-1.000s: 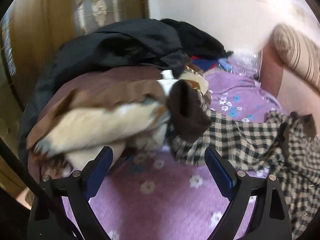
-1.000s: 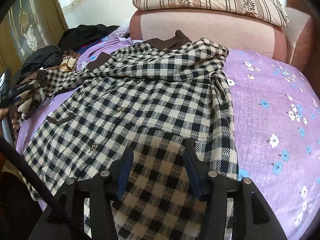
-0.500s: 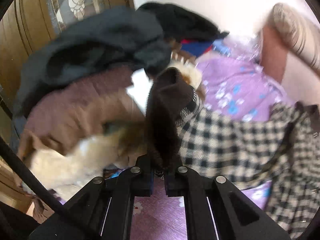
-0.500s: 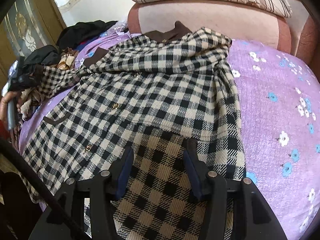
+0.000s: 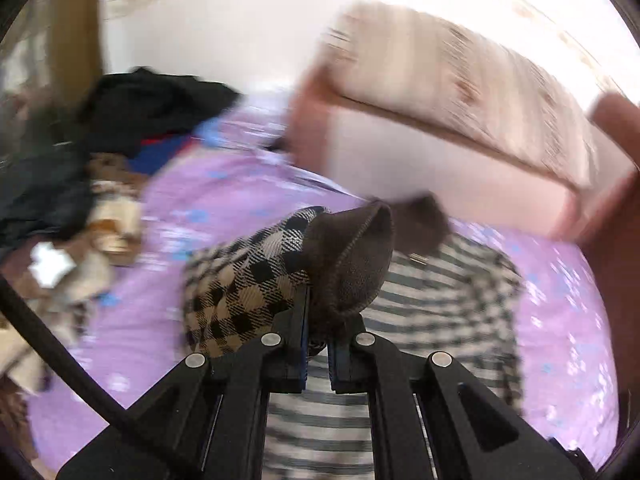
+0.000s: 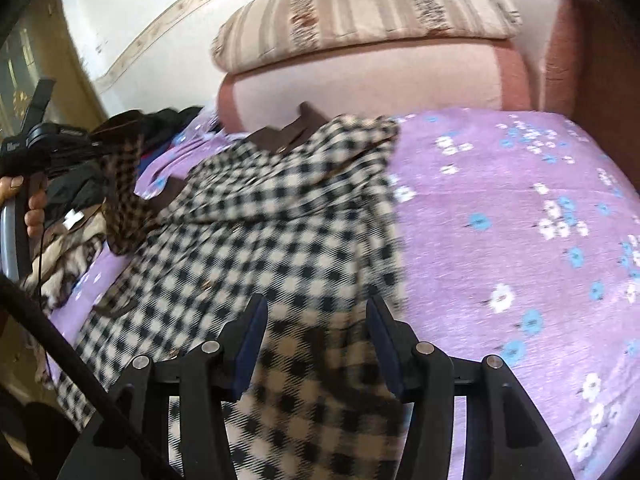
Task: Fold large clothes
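Note:
A black-and-cream checked coat with a brown collar lies spread on the purple floral bedsheet. My left gripper is shut on the brown cuff of the coat's sleeve and holds it up above the bed. In the right wrist view the left gripper shows at the far left with the sleeve hanging from it. My right gripper is open, its fingers on either side of the coat's lower part.
A pile of dark and brown clothes lies at the bed's left side. A pink headboard with a striped pillow on top stands behind. A wooden door is at the left.
My left gripper closed on the brown cuff, lifted the sleeve off the clothes pile and swung it right toward the coat's body. My right gripper stayed open over the coat's lower part.

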`<state>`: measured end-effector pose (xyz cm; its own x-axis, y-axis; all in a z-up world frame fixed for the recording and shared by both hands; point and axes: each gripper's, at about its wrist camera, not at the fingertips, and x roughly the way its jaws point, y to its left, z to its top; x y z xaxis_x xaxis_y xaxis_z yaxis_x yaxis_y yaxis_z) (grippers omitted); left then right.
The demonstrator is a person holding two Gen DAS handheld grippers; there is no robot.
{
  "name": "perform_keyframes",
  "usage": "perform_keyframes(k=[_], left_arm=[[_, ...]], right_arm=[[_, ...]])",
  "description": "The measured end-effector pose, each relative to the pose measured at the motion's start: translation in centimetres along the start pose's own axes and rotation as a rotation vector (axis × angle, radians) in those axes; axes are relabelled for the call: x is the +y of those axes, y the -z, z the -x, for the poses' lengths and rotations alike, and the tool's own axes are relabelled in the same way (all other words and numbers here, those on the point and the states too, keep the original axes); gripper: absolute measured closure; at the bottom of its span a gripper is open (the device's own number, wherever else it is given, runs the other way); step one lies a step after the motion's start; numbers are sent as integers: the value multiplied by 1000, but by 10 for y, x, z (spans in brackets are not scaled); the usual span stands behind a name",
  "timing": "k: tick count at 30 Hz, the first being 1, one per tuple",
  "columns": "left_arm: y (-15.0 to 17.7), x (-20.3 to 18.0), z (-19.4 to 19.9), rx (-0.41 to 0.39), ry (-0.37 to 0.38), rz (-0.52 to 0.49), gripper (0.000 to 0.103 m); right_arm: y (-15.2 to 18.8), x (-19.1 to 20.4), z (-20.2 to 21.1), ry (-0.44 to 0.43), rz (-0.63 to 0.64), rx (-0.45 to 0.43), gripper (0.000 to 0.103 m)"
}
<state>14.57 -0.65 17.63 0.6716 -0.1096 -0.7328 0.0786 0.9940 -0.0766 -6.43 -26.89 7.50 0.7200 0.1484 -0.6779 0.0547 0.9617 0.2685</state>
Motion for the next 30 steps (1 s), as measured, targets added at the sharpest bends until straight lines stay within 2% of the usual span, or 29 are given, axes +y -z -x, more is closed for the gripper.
perform_keyframes(k=[4,7,9,11,12,14,15,17,19,21,25,29,30], left_arm=[[20,-87,-31,51,63,-86,97],[40,-135,-49,80,88,-136,96],[50,-153,-64,115,93,-161,90],[59,-161,-70,135,84,-171,69],[63,-162,-67,136,87,-171,65],[67,-152,-61,142,109,-154,56],[68,-146,-56,143,119,-147,55],[68,-125,-36,137,155,-133,48],[70,-100,-17,112,156,-115,38],[75,-69,3,64,106,-90,32],[100,-2,28,-41,-74,-62,29],[124,48,16,-42,-170,-22,29],[127,57,11,-33,-183,-21,29]], right_arm=[[-2,-18,0,27,-34,-8,47],[-4,-31,-2,28,-71,-1,47],[-6,-36,-2,31,-89,-7,47],[-8,-40,-1,39,-97,-18,47],[-9,-41,-1,46,-99,-21,47],[-11,-45,-2,53,-106,-25,47],[-11,-46,-2,55,-109,-24,47],[-11,-48,-4,49,-113,-20,47],[-10,-49,-6,37,-117,-22,47],[-8,-45,-6,15,-110,-25,47],[-17,-19,-6,-43,-46,-36,45],[-48,13,-27,-84,6,-54,27],[-59,17,-42,-76,2,-42,27]])
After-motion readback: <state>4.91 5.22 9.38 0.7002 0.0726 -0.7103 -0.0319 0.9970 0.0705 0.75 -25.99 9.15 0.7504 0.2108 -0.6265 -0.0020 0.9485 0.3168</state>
